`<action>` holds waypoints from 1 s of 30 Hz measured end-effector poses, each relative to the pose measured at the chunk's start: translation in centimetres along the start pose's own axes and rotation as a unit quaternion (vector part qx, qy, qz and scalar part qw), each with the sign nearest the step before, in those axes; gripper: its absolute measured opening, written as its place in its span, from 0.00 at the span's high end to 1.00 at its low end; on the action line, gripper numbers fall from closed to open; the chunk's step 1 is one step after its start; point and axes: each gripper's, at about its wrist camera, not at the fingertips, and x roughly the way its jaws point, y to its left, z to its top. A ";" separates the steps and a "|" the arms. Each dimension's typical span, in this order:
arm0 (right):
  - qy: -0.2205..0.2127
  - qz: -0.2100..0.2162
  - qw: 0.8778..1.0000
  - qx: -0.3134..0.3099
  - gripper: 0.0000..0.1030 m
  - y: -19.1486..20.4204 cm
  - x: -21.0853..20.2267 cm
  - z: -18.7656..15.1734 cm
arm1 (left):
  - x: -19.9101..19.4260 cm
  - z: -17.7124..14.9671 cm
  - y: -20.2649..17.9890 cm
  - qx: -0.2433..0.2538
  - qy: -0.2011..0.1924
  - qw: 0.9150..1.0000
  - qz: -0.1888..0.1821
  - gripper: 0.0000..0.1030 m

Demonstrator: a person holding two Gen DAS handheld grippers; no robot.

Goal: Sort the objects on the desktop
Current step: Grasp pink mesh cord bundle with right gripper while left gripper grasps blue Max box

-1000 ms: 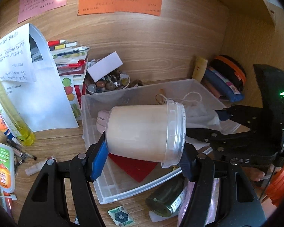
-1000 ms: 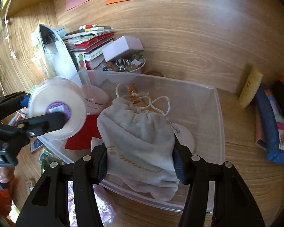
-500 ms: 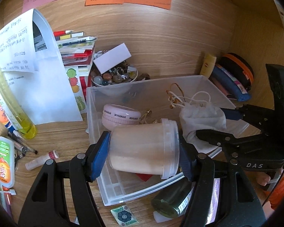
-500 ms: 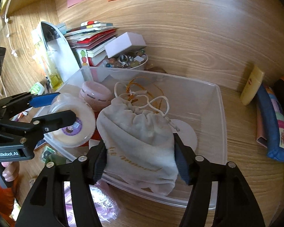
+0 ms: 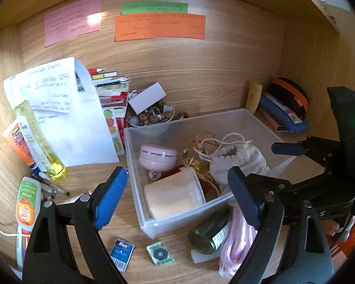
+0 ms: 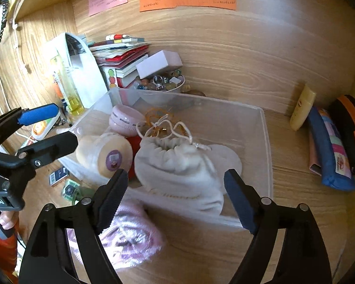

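Note:
A clear plastic bin (image 5: 151,227) (image 6: 267,146) sits on the wooden desk. In it lie a cream plastic jar (image 5: 172,196) (image 6: 104,153) on its side, a white drawstring pouch (image 5: 239,163) (image 6: 179,172), a pink round case (image 5: 157,157) (image 6: 125,119) and a red item. My left gripper (image 5: 177,198) is open and empty, above the bin's near left corner. My right gripper (image 6: 175,196) is open and empty, just in front of the pouch; it also shows at the right of the left wrist view (image 5: 288,150).
In front of the bin lie a dark green bottle (image 5: 208,234), a pink bag (image 6: 127,236), a small blue box (image 5: 122,253) and a patterned tile (image 5: 159,253). Left: tubes, a yellow bottle (image 5: 40,142), papers, books. Behind: a bowl of beads (image 6: 161,82). Right: pencil cases (image 6: 329,146).
Both grippers have opened and pulled back. The jar has dropped from the left gripper into the bin, and the pouch has dropped from the right gripper into the bin.

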 end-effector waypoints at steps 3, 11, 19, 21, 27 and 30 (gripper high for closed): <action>-0.001 -0.008 1.000 -0.004 0.21 0.6 -0.8 -0.5 | -1.0 -0.5 0.3 -0.005 -0.001 1.000 0.009 0.10; 0.005 -0.016 1.000 -0.003 0.19 1.6 -2.5 -1.9 | -3.6 -1.8 1.8 -0.023 0.000 0.999 0.036 0.04; 0.025 0.018 0.999 0.042 0.18 2.4 -2.8 -3.4 | -4.9 -5.0 4.8 -0.035 0.018 0.995 0.091 0.02; 0.028 0.031 0.998 0.056 0.18 2.9 -2.6 -3.7 | -4.7 -5.8 5.8 -0.043 0.032 0.994 0.095 0.02; 0.058 0.046 0.995 0.069 0.14 5.8 0.4 -4.2 | -4.0 -8.5 8.5 -0.068 0.072 0.990 0.098 0.02; 0.070 0.021 0.996 0.056 0.14 6.3 1.4 -4.8 | -3.6 -9.6 9.2 -0.066 0.087 0.989 0.096 0.02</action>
